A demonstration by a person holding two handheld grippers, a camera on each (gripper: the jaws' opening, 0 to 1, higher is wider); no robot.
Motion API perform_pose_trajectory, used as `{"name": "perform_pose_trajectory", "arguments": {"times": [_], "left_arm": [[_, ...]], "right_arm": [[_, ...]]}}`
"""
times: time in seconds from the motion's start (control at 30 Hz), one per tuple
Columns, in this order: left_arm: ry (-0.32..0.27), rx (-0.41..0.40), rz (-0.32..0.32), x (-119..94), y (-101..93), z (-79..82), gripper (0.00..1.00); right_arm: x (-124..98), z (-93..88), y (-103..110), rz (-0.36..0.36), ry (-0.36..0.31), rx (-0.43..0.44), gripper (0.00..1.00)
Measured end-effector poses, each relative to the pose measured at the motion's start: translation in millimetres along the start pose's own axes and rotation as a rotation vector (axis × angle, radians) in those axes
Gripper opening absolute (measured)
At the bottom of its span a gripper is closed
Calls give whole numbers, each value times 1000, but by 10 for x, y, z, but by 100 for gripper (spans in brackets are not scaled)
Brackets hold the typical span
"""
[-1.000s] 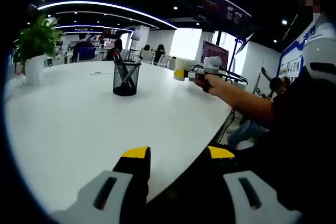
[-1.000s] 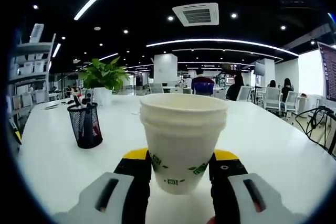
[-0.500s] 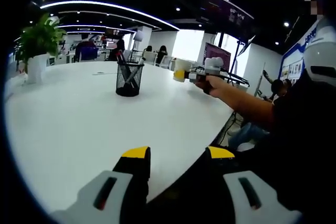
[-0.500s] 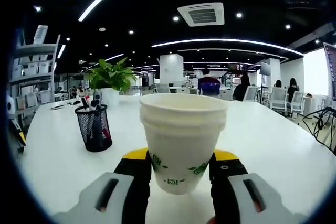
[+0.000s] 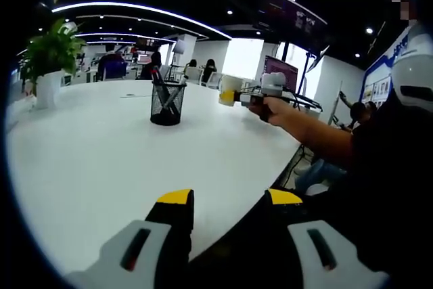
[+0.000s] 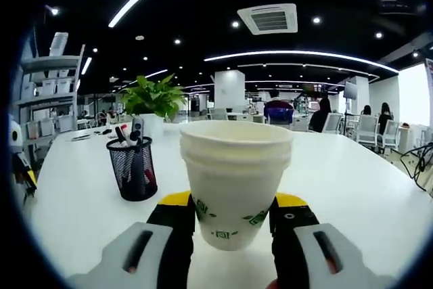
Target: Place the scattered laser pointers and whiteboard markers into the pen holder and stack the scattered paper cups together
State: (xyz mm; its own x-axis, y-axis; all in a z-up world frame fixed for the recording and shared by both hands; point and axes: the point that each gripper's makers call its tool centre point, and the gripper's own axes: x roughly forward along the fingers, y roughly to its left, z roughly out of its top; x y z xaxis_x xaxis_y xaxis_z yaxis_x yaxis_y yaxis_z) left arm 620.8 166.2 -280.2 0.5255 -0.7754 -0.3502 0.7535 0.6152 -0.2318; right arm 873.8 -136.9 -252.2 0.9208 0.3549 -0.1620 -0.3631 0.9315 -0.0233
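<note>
The right tongs (image 6: 233, 216) pinch a stack of white paper cups (image 6: 235, 181) by its lower part, one yellow-tipped jaw on each side, the stack upright with green marks near its base. Past the stack the white worktop (image 6: 352, 187) spreads out, and on it, to the left of the stack, stands the black mesh pen holder (image 6: 133, 169) with markers (image 6: 137, 128) sticking out of its top. A potted plant (image 6: 155, 99) stands on the worktop behind the pen holder.

In the left gripper view the left tongs (image 5: 229, 202) are spread with nothing between the jaws, poised over the near edge of the worktop (image 5: 95, 153). The pen holder (image 5: 166, 103) stands well beyond them near the middle of the worktop, upright, with markers (image 5: 157, 76) leaning inside. To the right of the pen holder, the right tongs (image 5: 231, 97) appear at the end of the person's outstretched arm (image 5: 311, 133), carrying the paper cups (image 5: 230, 86) above the worktop. The potted plant (image 5: 47, 55) sits far to the left of the pen holder, by the worktop's far edge
</note>
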Motion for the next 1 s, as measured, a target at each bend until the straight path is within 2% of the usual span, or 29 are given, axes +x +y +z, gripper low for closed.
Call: {"name": "perform_pose_trajectory", "arguments": {"times": [0.13, 0.33, 1.0], "left_arm": [[0, 1, 2, -5, 1, 1, 43], [2, 4, 8, -18, 7, 8, 43], [7, 6, 8, -12, 23, 6, 43]], "right_arm": [[23, 12, 38, 10, 0, -5, 46], [133, 90, 262, 55, -9, -13, 46], [282, 26, 628, 131, 15, -31, 46]]}}
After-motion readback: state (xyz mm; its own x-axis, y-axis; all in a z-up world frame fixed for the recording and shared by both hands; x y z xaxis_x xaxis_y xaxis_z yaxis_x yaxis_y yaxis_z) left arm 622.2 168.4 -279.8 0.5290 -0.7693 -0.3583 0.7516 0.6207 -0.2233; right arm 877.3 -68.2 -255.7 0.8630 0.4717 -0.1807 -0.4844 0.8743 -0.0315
